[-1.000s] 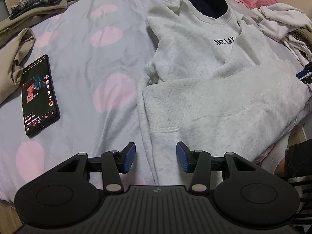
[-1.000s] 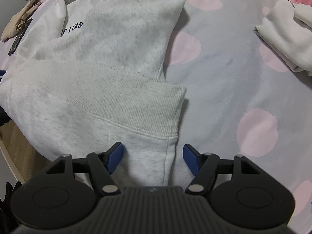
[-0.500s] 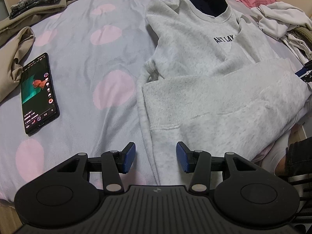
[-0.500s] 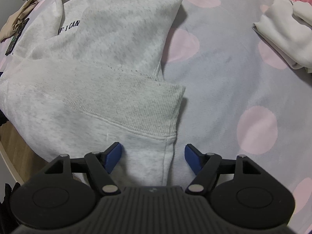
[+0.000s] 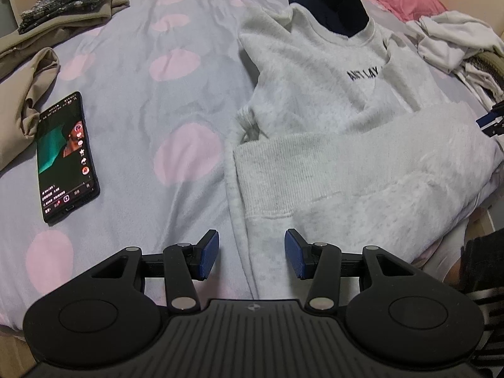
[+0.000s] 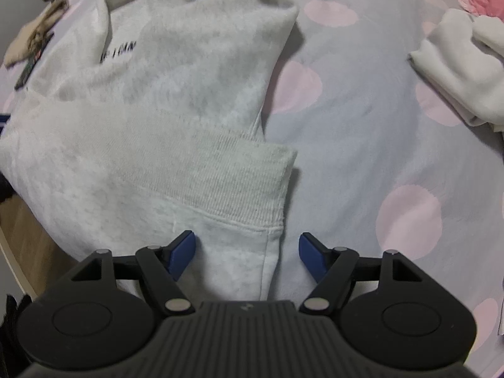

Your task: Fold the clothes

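A light grey sweatshirt (image 5: 330, 100) with black lettering lies on the bed, its ribbed hem (image 5: 315, 170) folded up over the chest. My left gripper (image 5: 252, 253) is open just above the garment's left edge, which runs between the blue pads without being pressed. In the right wrist view the same sweatshirt (image 6: 189, 94) shows its folded right corner (image 6: 252, 182). My right gripper (image 6: 247, 252) stands open, wider than the left, astride that corner's lower edge. Neither gripper holds cloth.
The lilac sheet (image 5: 176, 94) has pink dots. A lit phone (image 5: 66, 157) lies at the left beside beige clothes (image 5: 28, 100). White garments (image 5: 453, 37) are heaped at the right, one folded (image 6: 456, 69). The bed edge and wooden floor (image 6: 28, 236) are close.
The picture on the phone's screen has changed. The right gripper's jaws stand a shade wider. Both hands and the sweatshirt have kept their places.
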`<state>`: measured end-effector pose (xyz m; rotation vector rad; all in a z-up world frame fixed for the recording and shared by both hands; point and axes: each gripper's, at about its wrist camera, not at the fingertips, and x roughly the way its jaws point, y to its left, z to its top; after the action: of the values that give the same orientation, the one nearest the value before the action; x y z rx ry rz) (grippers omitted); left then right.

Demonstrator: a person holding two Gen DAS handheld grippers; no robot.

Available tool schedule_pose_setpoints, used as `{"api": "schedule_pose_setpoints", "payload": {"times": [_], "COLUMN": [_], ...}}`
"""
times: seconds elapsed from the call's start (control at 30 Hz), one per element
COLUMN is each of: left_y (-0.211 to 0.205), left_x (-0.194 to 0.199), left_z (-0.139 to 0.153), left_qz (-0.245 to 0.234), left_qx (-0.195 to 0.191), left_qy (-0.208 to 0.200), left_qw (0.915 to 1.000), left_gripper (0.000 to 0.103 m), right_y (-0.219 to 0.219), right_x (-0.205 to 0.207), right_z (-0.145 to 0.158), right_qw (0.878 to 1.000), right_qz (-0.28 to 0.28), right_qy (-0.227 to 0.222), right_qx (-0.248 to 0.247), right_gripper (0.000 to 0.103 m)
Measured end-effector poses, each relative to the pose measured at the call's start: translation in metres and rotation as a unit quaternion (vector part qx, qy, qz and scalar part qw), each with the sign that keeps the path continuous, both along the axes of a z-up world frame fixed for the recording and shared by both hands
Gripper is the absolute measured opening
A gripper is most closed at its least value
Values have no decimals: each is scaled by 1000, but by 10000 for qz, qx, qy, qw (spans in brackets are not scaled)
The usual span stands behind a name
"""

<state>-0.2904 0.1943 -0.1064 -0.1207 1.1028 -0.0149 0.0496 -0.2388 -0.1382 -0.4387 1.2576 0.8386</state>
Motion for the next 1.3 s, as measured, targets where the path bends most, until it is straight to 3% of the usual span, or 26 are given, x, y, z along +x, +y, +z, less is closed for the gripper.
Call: {"api": "schedule_pose_setpoints", "payload": {"times": [0.33, 0.5, 0.63, 0.87, 0.97, 1.1, 1.3], "left_y": [2, 2, 7, 13, 16, 19, 6], "left_x": [9, 10, 16, 24, 25, 27, 27], "left_z": [0, -5, -9, -14, -15, -11, 3], "left_qz": [14, 35, 113, 201, 296, 472, 333], "left_qx": [-291, -327, -447, -549, -522, -623, -329], "left_qy": [-86, -31, -3, -35, -83, -174, -450], "left_qw": [9995, 9995, 9989, 9983, 9982, 9968, 9979], "left_gripper": [44, 44, 44, 45, 52, 50, 50], "right_y": [-6, -3, 3, 16, 15, 13, 13], "right_x": [11, 16, 23, 23, 21, 20, 17], "right_z": [14, 3, -9, -3, -4, -8, -11], "right_qw": [9986, 9968, 9953, 9941, 9949, 9957, 9964], "right_qz": [-246, -582, -755, -638, -575, -531, -467], "right_qy": [57, -235, -166, -7, 1, 23, 48], "right_qx": [473, 496, 586, 875, 829, 756, 703], "right_gripper": [75, 75, 75, 75, 74, 74, 74]}}
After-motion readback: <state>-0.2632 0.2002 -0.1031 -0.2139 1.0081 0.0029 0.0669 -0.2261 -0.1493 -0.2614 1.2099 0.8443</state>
